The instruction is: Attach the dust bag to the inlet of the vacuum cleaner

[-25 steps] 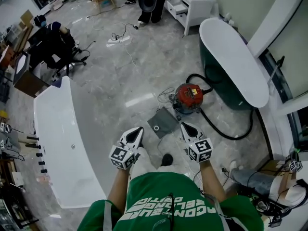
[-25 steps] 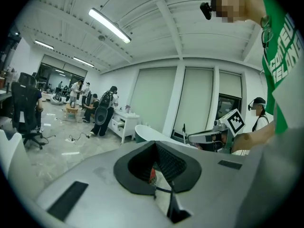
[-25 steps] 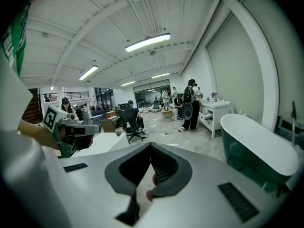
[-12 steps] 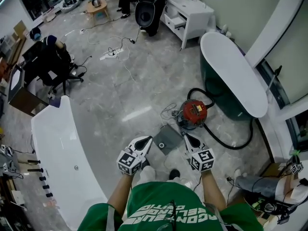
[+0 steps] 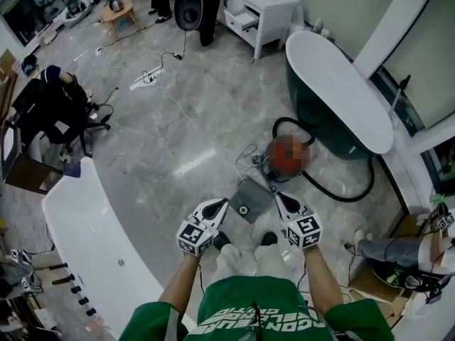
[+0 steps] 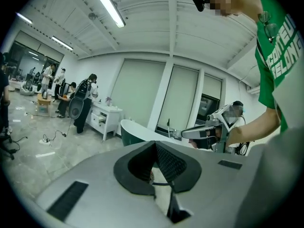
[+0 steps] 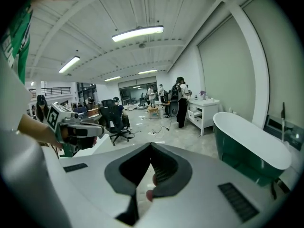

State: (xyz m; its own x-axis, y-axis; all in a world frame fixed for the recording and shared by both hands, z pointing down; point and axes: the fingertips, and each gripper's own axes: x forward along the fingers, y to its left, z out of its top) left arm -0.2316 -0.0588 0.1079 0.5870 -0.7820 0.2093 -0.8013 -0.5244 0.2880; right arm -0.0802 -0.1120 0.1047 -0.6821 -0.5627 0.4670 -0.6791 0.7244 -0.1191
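The red vacuum cleaner point(image 5: 286, 155) stands on the marble floor beside the dark green tub, with its black hose point(image 5: 350, 194) looping to the right. A flat grey dust bag point(image 5: 250, 199) with a round hole lies on the floor just in front of it. My left gripper point(image 5: 221, 204) is held above the bag's left edge, shut and empty. My right gripper point(image 5: 279, 196) hovers above the bag's right edge, also shut and empty. In the left gripper view the left gripper point(image 6: 155, 144) points across the room; the right gripper point(image 7: 151, 145) does the same in its own view.
A green tub with a white rim point(image 5: 340, 94) sits behind the vacuum. A white tub point(image 5: 89, 222) lies to the left. A white cabinet point(image 5: 259, 4), an office chair point(image 5: 60, 116), loose cables point(image 5: 153, 73) and people stand farther off. Clutter point(image 5: 398, 261) lies at the right.
The person has stepped toward the vacuum. Both grippers have moved forward with them, and the dust bag now lies between the two gripper tips in the head view. Both stay shut.
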